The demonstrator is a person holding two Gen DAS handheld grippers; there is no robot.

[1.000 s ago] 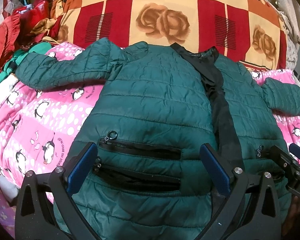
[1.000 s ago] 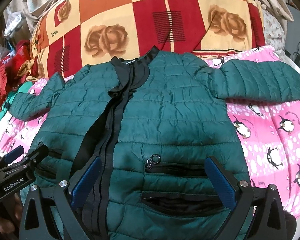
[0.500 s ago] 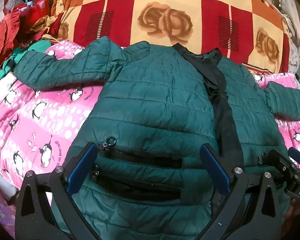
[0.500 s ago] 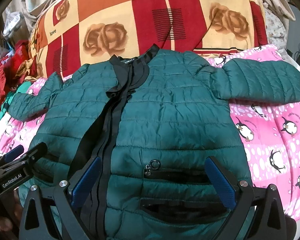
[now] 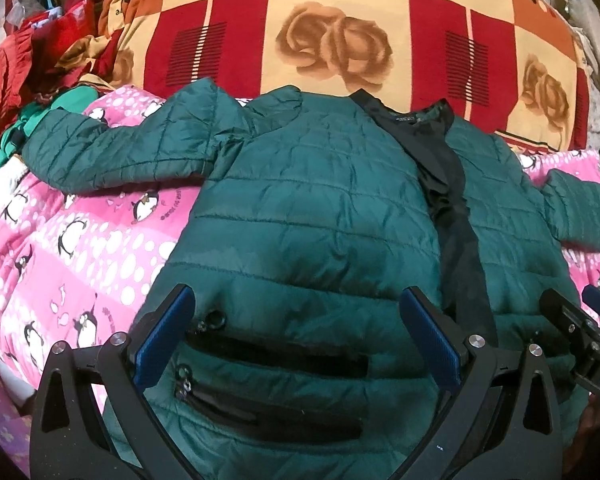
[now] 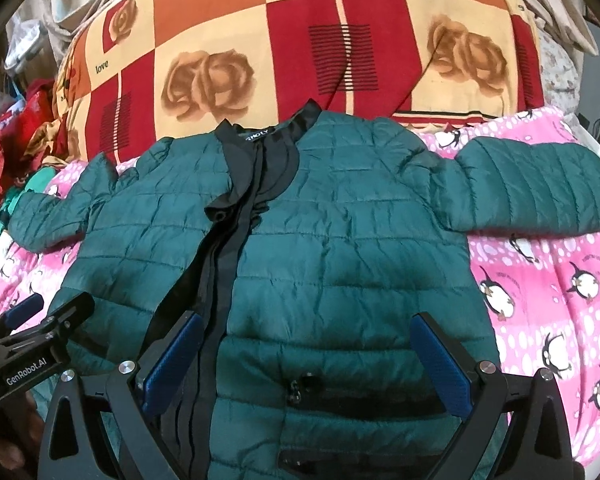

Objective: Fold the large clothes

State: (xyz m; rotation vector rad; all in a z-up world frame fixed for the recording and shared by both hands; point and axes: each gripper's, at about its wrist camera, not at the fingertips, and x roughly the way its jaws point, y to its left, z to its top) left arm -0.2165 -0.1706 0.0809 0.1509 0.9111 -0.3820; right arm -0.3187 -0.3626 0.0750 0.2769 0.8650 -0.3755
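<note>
**Both grippers poised over the hem of a spread jacket**

A dark green quilted puffer jacket [image 5: 308, 216] lies front-up and spread flat on a pink blanket printed with penguins [image 5: 80, 248], its collar toward a red, orange and cream checked quilt with rose motifs [image 5: 340, 20]. The black zipper placket [image 6: 228, 248] runs down the middle, and both sleeves stretch out sideways. The left sleeve [image 5: 112, 152] reaches toward a heap of red and green clothes [image 5: 40, 64] at the bed's edge; the right sleeve [image 6: 540, 192] lies across the pink blanket.

The left gripper [image 5: 296, 336] hangs over the lower left panel with its jaws wide, straddling the zipped pockets [image 5: 276, 360] and holding nothing. The right gripper [image 6: 308, 364] sits over the lower right panel, jaws equally wide and empty. No fold looks begun yet.

Risks, as a judgement: the padded, slippery shell may slide out of a shallow pinch, so a grab at the hem could catch only the top layer and leave the back behind, giving a crooked fold. Jaws closing on a pocket zip pull [image 6: 300, 384] rather than fabric could slip off. The loose placket may bunch as the panels are moved. The left sleeve, lying close to the clothes heap, could drag a neighbouring garment along when swung inward.
</note>
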